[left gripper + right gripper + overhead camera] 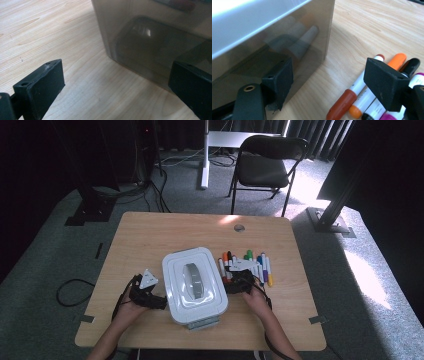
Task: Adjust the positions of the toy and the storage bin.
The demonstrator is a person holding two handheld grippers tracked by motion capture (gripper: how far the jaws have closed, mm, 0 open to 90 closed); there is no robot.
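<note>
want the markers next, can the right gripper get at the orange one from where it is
Probably yes. The right gripper is open beside the box, and the orange marker lies on the table just past one jaw. That jaw and the neighbouring markers crowd it, so it needs a small shift.

Box (194,285) mid-table (150,235), markers (247,265) just right, grippers either side.
</note>
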